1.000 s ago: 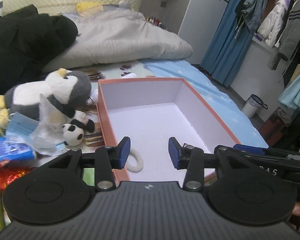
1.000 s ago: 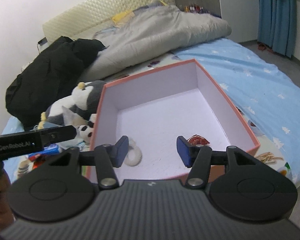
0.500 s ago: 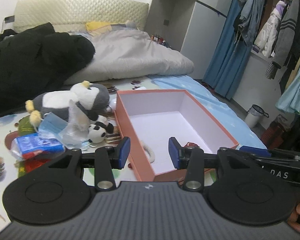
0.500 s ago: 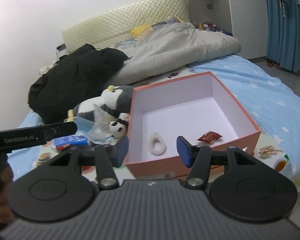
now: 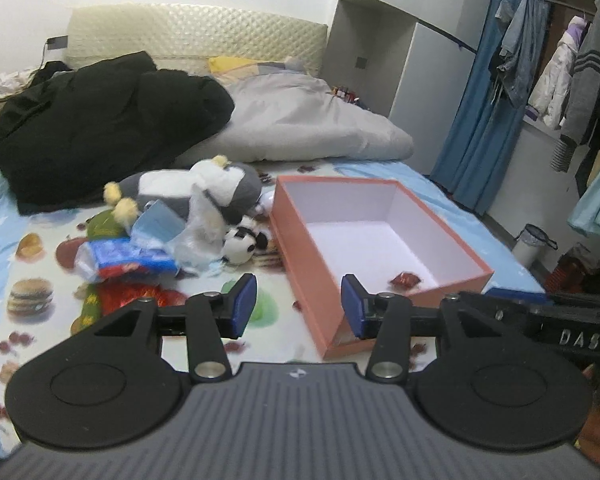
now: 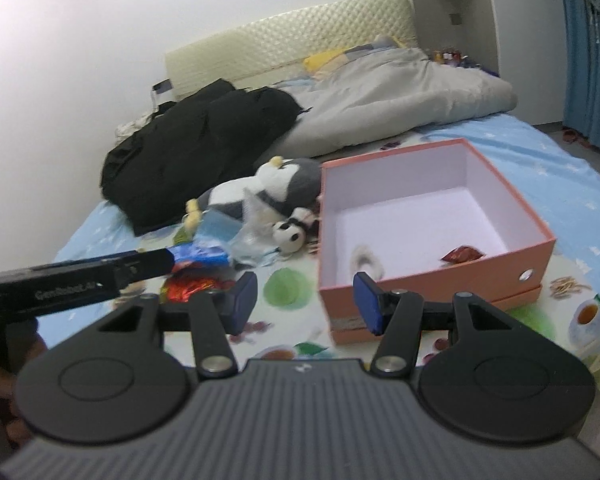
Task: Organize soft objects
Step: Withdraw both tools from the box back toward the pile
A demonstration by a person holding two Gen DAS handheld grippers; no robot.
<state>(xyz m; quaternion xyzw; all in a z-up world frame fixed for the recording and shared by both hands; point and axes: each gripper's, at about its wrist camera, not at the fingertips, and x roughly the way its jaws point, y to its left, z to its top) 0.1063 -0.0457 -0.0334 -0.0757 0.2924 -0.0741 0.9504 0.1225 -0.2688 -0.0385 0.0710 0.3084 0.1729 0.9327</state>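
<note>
Both grippers are held side by side above the near edge of the bed (image 5: 4,216), tipped gently downward and aimed across the printed play mat (image 5: 32,280) toward the headboard (image 5: 196,32). The left gripper (image 5: 298,308) has its jaws spread with nothing between them; they have just been opening a little further. Through the gap you see bare mat and the near left corner of the orange box (image 5: 312,280). The right gripper (image 6: 305,300) also has its jaws spread and empty, its right blue pad in line with the box's near wall. Each tool's black body shows at the edge of the other's view, the left one reaching in as a long dark bar, and fingers (image 5: 598,432) grip a handle at the lower right corner of the left view.

The box sits open on the mat with white walls inside. On its floor lie a small white plush ring (image 6: 364,262) near the left wall and a red snack packet (image 6: 462,255) toward the near right corner. Left of the box, still out on the mat, is the pile of soft things: a grey and white penguin plush (image 5: 204,190) on its side, a small panda plush (image 5: 242,242) just beside the box wall, a blue tissue pack (image 5: 128,258), crumpled clear plastic and a red foil wrapper (image 5: 136,294). Behind them lie a black coat (image 5: 100,128) and a grey duvet (image 5: 312,120).
</note>
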